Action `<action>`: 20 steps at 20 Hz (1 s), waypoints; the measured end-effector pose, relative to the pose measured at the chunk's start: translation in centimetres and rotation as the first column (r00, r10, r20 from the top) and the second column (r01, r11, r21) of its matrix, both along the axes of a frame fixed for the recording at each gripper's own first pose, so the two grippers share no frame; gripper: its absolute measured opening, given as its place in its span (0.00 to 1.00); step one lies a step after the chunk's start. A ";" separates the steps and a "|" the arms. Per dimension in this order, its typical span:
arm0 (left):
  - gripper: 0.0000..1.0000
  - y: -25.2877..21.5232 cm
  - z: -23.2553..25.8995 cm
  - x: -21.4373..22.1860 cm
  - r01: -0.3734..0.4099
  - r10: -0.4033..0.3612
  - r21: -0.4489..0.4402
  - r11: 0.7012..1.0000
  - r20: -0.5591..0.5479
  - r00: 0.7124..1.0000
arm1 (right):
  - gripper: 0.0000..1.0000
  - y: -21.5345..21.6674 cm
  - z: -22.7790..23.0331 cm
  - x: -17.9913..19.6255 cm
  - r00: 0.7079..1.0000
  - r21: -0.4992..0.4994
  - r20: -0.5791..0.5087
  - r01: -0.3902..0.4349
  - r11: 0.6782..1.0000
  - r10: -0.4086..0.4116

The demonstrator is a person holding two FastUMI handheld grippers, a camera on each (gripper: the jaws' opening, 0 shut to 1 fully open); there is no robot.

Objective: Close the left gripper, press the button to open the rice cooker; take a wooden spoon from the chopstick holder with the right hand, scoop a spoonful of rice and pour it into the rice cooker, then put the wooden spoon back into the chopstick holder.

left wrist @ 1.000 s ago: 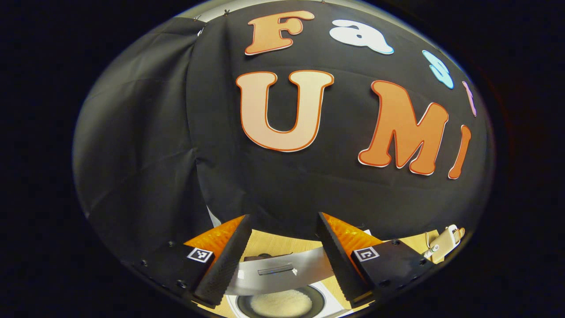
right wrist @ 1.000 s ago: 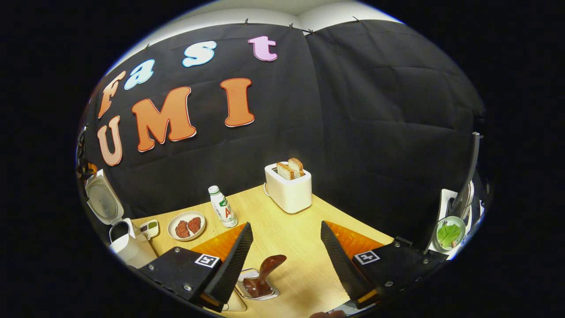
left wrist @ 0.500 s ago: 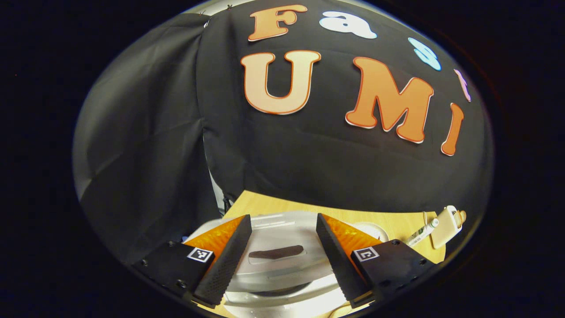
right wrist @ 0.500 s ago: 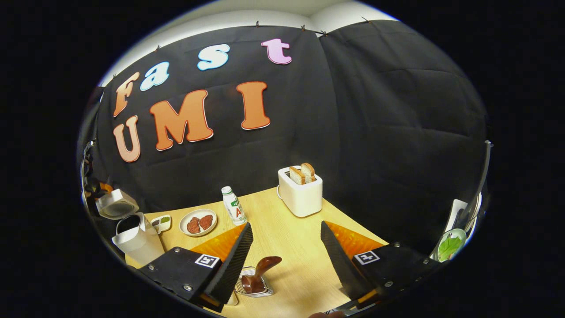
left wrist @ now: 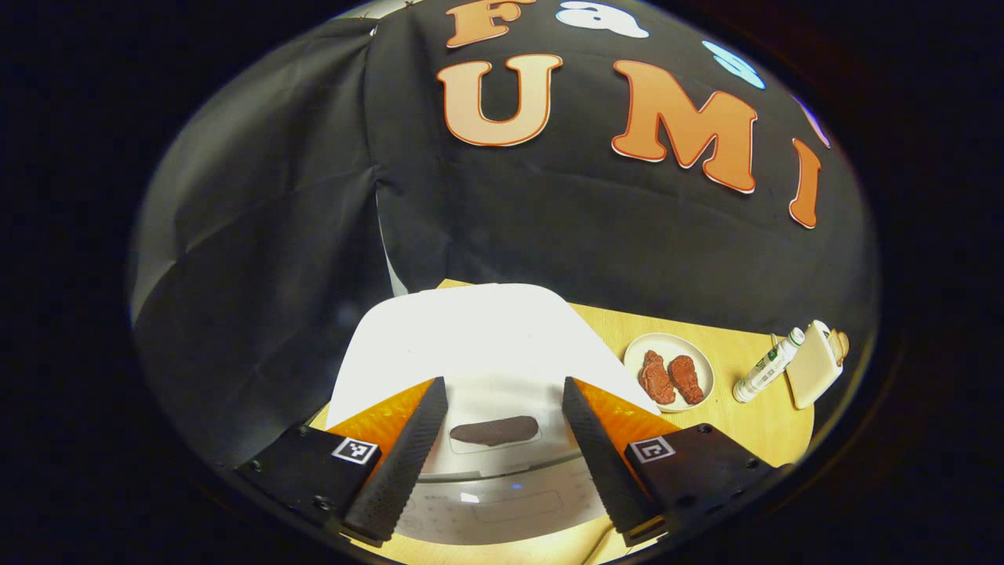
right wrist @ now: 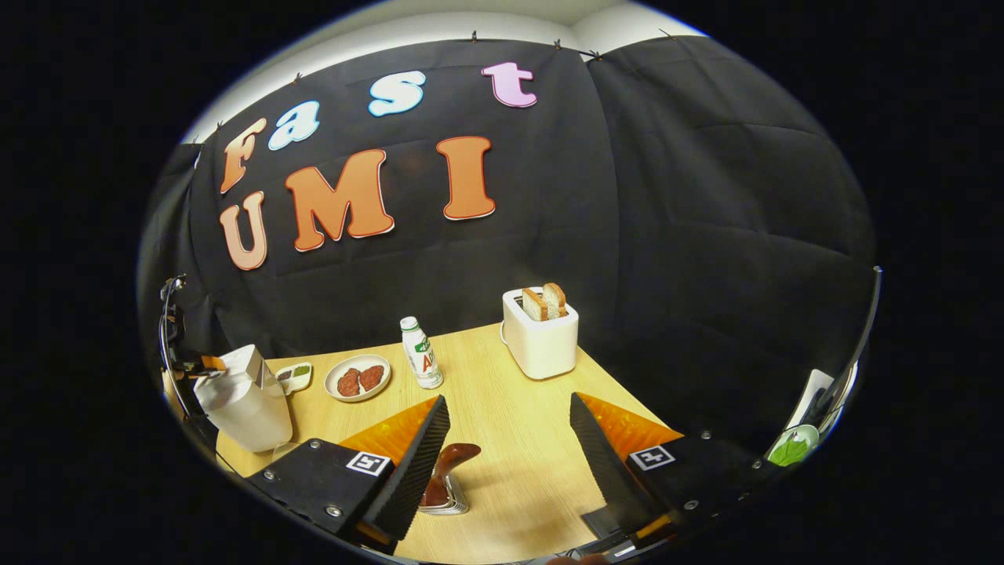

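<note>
Black cloth backs a wooden tabletop (right wrist: 518, 463) where the rice cooker (left wrist: 478, 345) sits lid-down under the wide-open, empty left claw (left wrist: 502, 447) — and the wooden spoon (right wrist: 443, 471) rests in its holder between the right claw's (right wrist: 506, 463) spread, empty fingers, apparently returned.

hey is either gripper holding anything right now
No. Left gripper open above the closed rice cooker; right gripper open, wooden spoon untouched.
</note>
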State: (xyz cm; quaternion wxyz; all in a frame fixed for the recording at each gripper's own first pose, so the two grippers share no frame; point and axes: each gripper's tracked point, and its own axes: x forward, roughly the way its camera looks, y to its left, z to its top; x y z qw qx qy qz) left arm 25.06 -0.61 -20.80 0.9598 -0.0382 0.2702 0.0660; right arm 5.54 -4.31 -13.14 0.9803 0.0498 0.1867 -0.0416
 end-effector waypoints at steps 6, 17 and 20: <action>1.00 0.1 -3.2 -1.4 -0.003 0.004 0.028 1.000 -0.022 1.000 | 0.95 -0.5 0.0 0.2 1.000 -0.008 0.000 -0.015 1.000 0.015; 0.99 -0.1 -2.6 -2.8 0.022 -0.022 0.044 0.999 -0.007 1.000 | 0.95 0.9 1.1 1.5 0.998 -0.032 0.029 -0.051 0.998 0.052; 0.99 -0.4 0.2 -4.2 0.030 -0.031 0.016 0.999 0.053 0.998 | 0.95 1.3 2.1 1.9 0.996 -0.051 0.053 -0.073 0.996 0.076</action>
